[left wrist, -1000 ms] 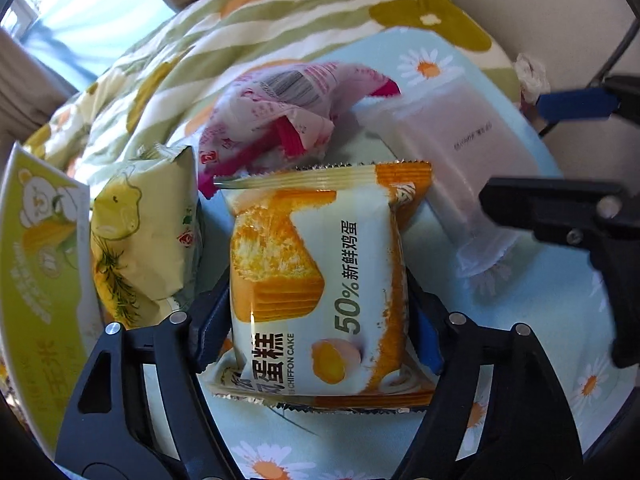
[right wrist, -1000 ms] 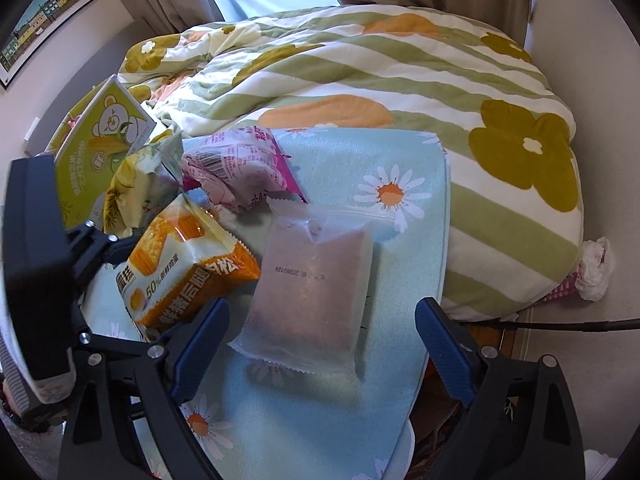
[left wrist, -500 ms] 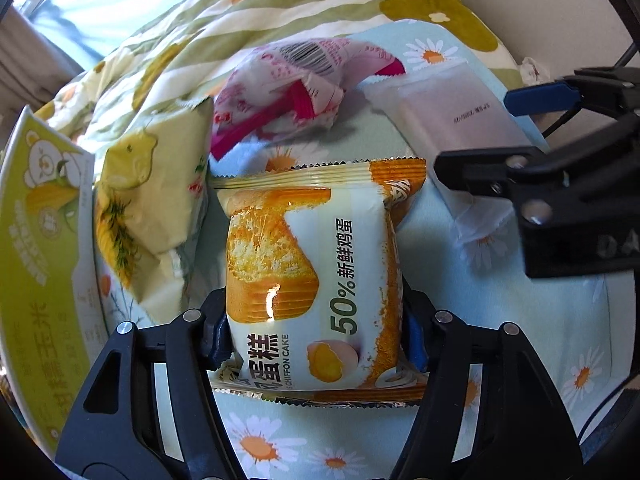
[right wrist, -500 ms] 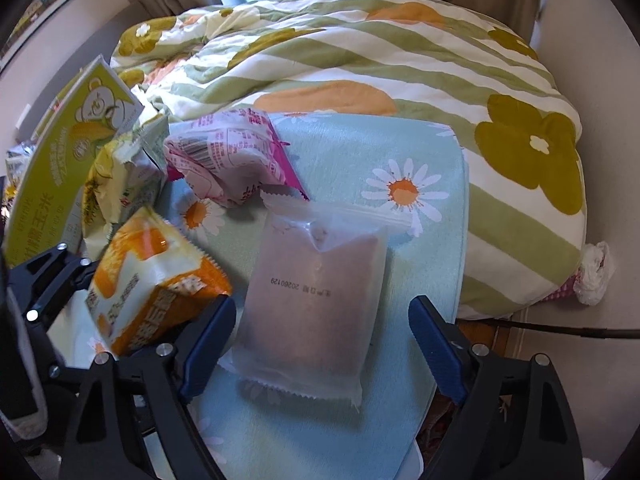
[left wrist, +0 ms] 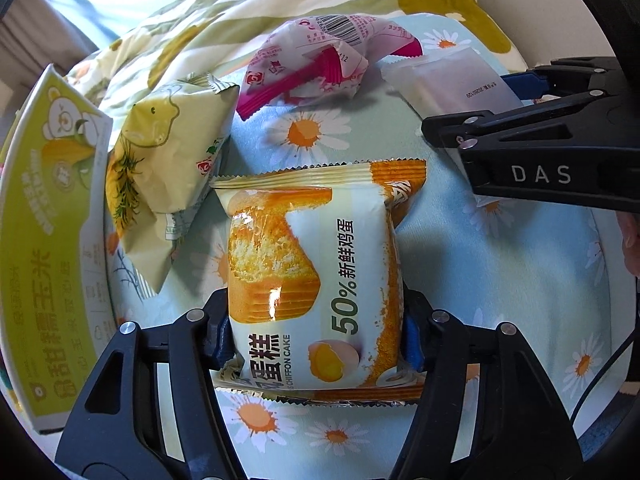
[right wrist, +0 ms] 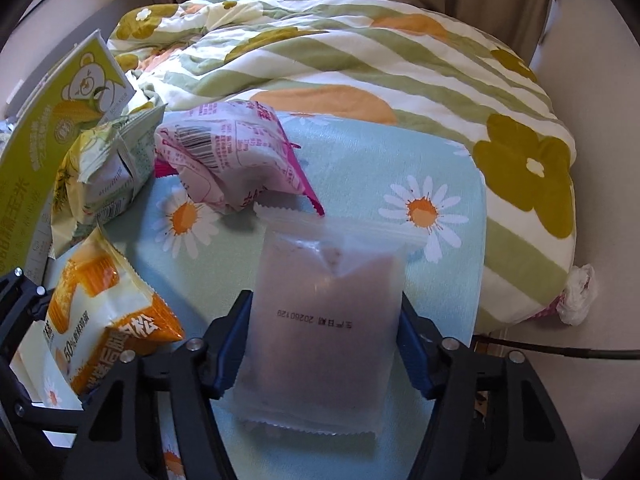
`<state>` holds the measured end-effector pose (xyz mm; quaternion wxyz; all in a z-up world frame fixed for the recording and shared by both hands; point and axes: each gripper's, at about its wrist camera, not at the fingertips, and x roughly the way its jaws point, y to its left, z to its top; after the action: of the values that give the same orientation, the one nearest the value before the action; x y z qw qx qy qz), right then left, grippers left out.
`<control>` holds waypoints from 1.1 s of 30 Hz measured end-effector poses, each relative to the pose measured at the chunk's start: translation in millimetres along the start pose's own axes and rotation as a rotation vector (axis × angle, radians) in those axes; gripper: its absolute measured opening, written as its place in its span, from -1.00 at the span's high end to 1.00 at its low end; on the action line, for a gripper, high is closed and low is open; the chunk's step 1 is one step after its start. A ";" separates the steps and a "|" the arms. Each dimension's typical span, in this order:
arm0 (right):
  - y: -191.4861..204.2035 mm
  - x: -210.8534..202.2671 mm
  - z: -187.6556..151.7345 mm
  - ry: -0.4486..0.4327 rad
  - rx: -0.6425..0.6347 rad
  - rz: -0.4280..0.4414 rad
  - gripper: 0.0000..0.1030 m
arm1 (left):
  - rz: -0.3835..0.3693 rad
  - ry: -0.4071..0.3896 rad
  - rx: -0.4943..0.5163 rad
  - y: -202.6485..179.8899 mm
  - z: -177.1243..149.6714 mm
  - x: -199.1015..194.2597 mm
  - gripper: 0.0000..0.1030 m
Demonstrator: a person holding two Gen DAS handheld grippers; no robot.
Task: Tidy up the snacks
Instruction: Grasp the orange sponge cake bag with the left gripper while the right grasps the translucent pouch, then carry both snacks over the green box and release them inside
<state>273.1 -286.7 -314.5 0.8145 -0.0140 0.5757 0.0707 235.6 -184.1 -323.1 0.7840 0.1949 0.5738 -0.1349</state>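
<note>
Presently, my left gripper (left wrist: 316, 336) is level and low over the daisy cloth (left wrist: 500, 280), its fingers (left wrist: 218, 344) clenched on both sides of the cake pack (left wrist: 312, 280). The pack stands on end between them, print facing the camera, its lower seal touching the cloth.

My right gripper (right wrist: 324, 344) reaches forward beside it, angled slightly down, with the fingers (right wrist: 230, 344) grasping the frosted pouch (right wrist: 324, 320) at its two long edges. The pouch lies flat on the cloth, its date stamp upside down to the right camera. From the left camera, the right gripper (left wrist: 532, 152) crosses the upper right of the frame, side-on, covering the near end of the pouch (left wrist: 452, 80).

Beyond both, the pink pack (right wrist: 228, 160) sits crumpled on the cloth, barcode up, just beside the pouch's far seal. The yellow pack (left wrist: 168, 160) leans to the left against the green box (left wrist: 48, 240), which stands at the cloth's left edge. The striped quilt (right wrist: 360, 52) lies behind them all.
</note>
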 end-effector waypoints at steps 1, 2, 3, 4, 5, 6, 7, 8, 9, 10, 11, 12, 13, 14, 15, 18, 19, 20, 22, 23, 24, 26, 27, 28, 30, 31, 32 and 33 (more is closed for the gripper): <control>-1.0 -0.7 -0.5 -0.001 0.001 0.002 -0.16 | -0.003 -0.001 -0.001 0.3 -0.6 -1.2 -0.14; -2.1 -2.9 -2.0 -0.005 0.004 0.002 -0.14 | -0.005 -0.003 -0.001 1.4 -1.5 -2.3 -0.14; -3.2 -5.4 -3.5 -0.010 0.008 0.005 -0.14 | -0.008 -0.007 -0.003 1.9 -1.4 -3.8 -0.14; -3.7 -7.2 -4.5 -0.014 0.013 0.008 -0.14 | -0.012 -0.011 -0.005 2.0 -2.0 -6.0 -0.14; -5.0 -10.7 -6.3 -0.019 0.021 0.010 -0.14 | -0.016 -0.015 -0.006 3.7 -1.9 -7.4 -0.14; -6.3 -14.2 -8.1 -0.025 0.027 0.012 -0.14 | -0.019 -0.021 -0.007 3.1 -2.7 -10.5 -0.14; -7.3 -18.0 -10.0 -0.030 0.035 0.013 -0.13 | -0.021 -0.024 -0.007 2.3 -3.8 -13.0 -0.13; -8.3 -20.6 -11.1 -0.034 0.042 0.016 -0.13 | -0.023 -0.028 -0.008 1.2 -4.2 -15.9 -0.13; -9.8 -24.6 -12.7 -0.041 0.051 0.023 -0.13 | -0.027 -0.033 -0.012 0.8 -4.9 -20.6 -0.13; -11.2 -29.7 -14.2 -0.050 0.059 0.028 -0.13 | -0.031 -0.038 -0.016 2.2 -5.1 -23.8 -0.13; -11.8 -33.6 -14.1 -0.055 0.063 0.029 -0.13 | -0.038 -0.048 -0.021 3.7 -5.8 -28.6 -0.13; -12.0 -39.1 -14.9 -0.063 0.066 0.029 -0.13 | -0.046 -0.063 -0.027 4.4 -6.5 -36.8 -0.13; -12.6 -45.9 -15.7 -0.075 0.070 0.029 -0.13 | -0.050 -0.073 -0.029 8.1 -5.5 -41.6 -0.13; -12.6 -54.5 -16.3 -0.088 0.074 0.033 -0.13 | -0.052 -0.087 -0.032 9.3 -5.9 -49.5 -0.13; -12.6 -62.8 -16.5 -0.100 0.078 0.036 -0.13 | -0.054 -0.101 -0.036 10.9 -6.1 -58.0 -0.13; -9.5 -88.2 -14.5 -0.134 0.085 0.044 -0.13 | -0.062 -0.137 -0.057 16.1 -10.5 -82.1 -0.13; -6.8 -95.8 -13.1 -0.144 0.087 0.047 -0.13 | -0.066 -0.153 -0.070 21.0 -12.0 -92.6 -0.13; -4.2 -106.1 -11.7 -0.159 0.088 0.053 -0.13 | -0.067 -0.169 -0.082 26.0 -12.5 -102.2 -0.13; 2.6 -123.0 -8.3 -0.182 0.086 0.065 -0.13 | -0.066 -0.194 -0.103 36.2 -12.3 -119.8 -0.13; 6.7 -132.7 -5.6 -0.197 0.083 0.071 -0.13 | -0.062 -0.210 -0.116 44.5 -12.1 -129.4 -0.13; 11.4 -140.0 -3.1 -0.209 0.079 0.075 -0.13 | -0.056 -0.227 -0.127 53.1 -11.7 -138.8 -0.13; 24.1 -156.5 3.9 -0.240 0.070 0.086 -0.13 | -0.032 -0.253 -0.145 69.6 -11.9 -155.1 -0.13; 31.0 -164.0 7.8 -0.257 0.066 0.091 -0.13 | -0.017 -0.267 -0.158 80.5 -11.6 -163.0 -0.13; 39.2 -171.0 12.5 -0.273 0.062 0.096 -0.13 | -0.008 -0.274 -0.170 90.8 -10.9 -168.8 -0.13; 53.5 -180.7 21.4 -0.297 0.059 0.112 -0.13 | 0.005 -0.291 -0.200 115.6 -9.9 -180.0 -0.13; 62.6 -184.9 27.2 -0.309 0.059 0.126 -0.13 | 0.008 -0.300 -0.210 127.4 -9.8 -184.0 -0.13; 70.6 -188.0 31.8 -0.319 0.058 0.136 -0.13 | 0.013 -0.308 -0.217 138.7 -9.6 -188.1 -0.13; 79.3 -189.7 37.2 -0.327 0.057 0.146 -0.13 | 0.025 -0.316 -0.225 154.2 -9.4 -192.7 -0.13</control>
<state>235.4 -223.1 -119.0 0.8901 0.0627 0.4367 0.1147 235.9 -45.2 -118.9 0.8828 0.0893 0.4524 -0.0892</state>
